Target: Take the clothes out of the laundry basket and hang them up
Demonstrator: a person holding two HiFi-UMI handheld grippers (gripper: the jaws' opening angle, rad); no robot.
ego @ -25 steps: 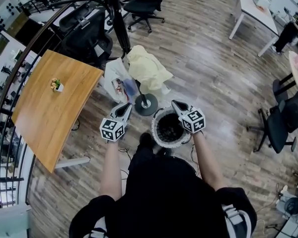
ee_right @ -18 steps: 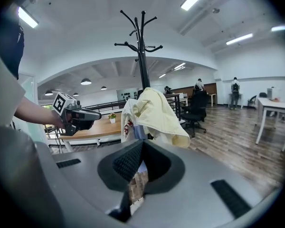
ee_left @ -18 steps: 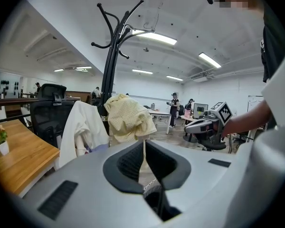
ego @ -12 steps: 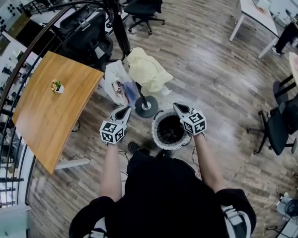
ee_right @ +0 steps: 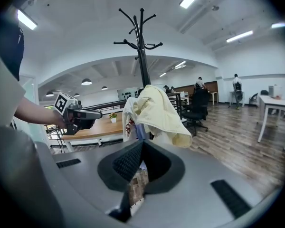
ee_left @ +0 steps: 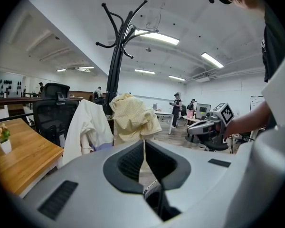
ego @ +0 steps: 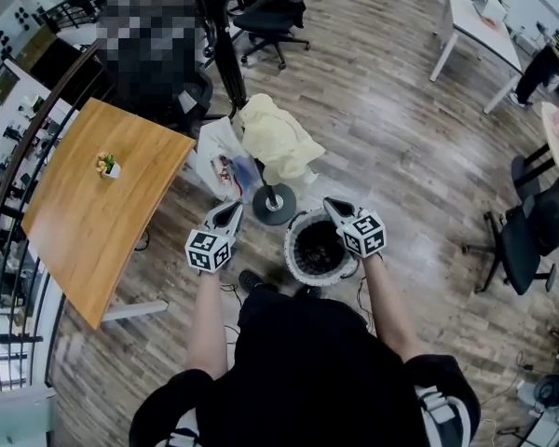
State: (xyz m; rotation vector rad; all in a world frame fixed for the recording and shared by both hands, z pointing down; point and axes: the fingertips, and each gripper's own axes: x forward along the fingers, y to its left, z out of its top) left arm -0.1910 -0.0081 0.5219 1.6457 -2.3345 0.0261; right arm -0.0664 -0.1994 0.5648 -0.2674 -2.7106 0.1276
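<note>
We hold our right tool (ego: 329, 203) clenched empty at the rim of the laundry basket (ego: 293, 259), our left tool (ego: 234, 206) likewise clenched just left of the basket, and the yellow garment (ego: 276, 138) hangs on the coat stand (ego: 225, 59) just beyond it.

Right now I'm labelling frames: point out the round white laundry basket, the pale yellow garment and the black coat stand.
round white laundry basket (ego: 291, 248), head view, left rim.
pale yellow garment (ego: 275, 142), head view, middle of the cloth.
black coat stand (ee_left: 117, 61), left gripper view, upper pole.
</note>
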